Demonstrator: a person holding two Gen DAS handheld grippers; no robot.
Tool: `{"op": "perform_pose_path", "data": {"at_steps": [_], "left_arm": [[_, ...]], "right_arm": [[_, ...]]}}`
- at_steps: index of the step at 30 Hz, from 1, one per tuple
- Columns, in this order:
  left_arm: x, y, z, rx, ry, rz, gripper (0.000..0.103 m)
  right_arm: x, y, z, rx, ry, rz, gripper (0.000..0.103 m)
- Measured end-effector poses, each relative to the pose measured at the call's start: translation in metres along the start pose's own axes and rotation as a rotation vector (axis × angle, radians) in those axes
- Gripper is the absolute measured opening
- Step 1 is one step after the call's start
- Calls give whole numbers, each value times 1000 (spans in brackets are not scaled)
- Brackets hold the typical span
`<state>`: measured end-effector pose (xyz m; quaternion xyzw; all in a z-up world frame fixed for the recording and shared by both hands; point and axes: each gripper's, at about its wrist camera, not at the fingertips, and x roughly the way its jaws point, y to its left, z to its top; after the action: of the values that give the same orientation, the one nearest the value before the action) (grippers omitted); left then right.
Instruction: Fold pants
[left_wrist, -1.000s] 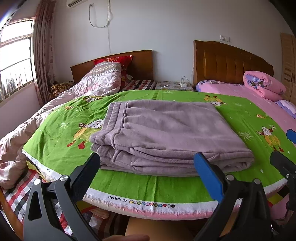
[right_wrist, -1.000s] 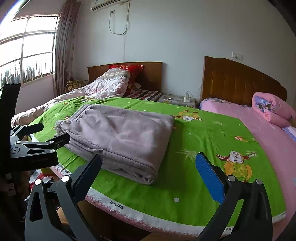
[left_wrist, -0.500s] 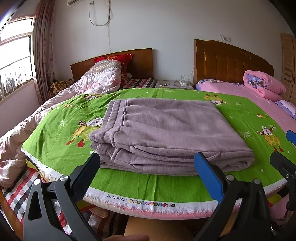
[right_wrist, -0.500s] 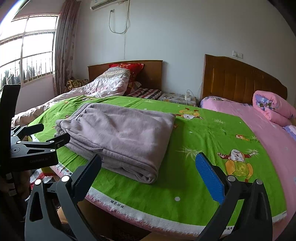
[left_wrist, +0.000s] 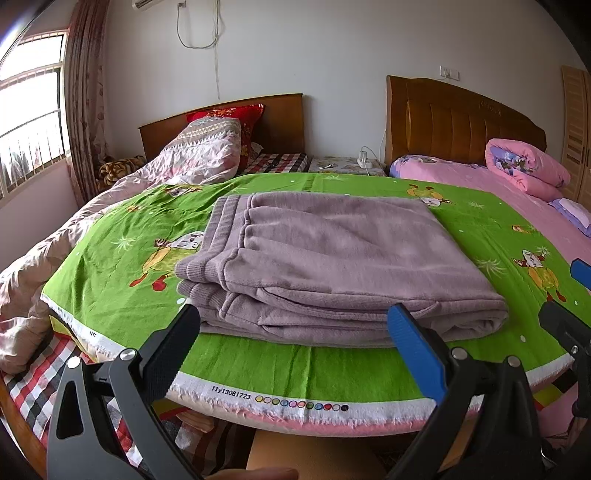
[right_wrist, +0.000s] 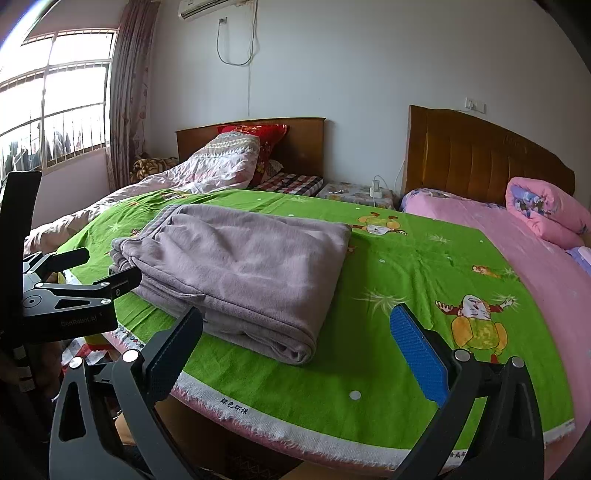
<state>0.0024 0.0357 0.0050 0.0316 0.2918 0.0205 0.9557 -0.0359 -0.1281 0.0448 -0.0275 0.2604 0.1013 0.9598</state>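
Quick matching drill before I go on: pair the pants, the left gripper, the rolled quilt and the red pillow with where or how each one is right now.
1 pants
2 left gripper
3 rolled quilt
4 red pillow

A against the left headboard
B open, holding nothing
C folded on the green sheet
D on the pink bed

Pairs: 1-C, 2-B, 3-D, 4-A

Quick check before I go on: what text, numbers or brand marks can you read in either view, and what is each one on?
"11y13081723": white hem of the green sheet, beside a row of colour dots.
"绿色环保": same hem, right wrist view.
"GenRobot.AI": faint, on the left gripper body.
More characters at the hem's right end: cut off, unreadable.
Nothing on the pants.
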Motion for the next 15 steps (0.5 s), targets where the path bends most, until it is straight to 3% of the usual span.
{"op": "perform_pose_path", "data": {"at_steps": [15], "left_arm": [[1,2,0,-2,9,0,101]], "right_arm": [[-1,4,-4,2,14,9,99]]}}
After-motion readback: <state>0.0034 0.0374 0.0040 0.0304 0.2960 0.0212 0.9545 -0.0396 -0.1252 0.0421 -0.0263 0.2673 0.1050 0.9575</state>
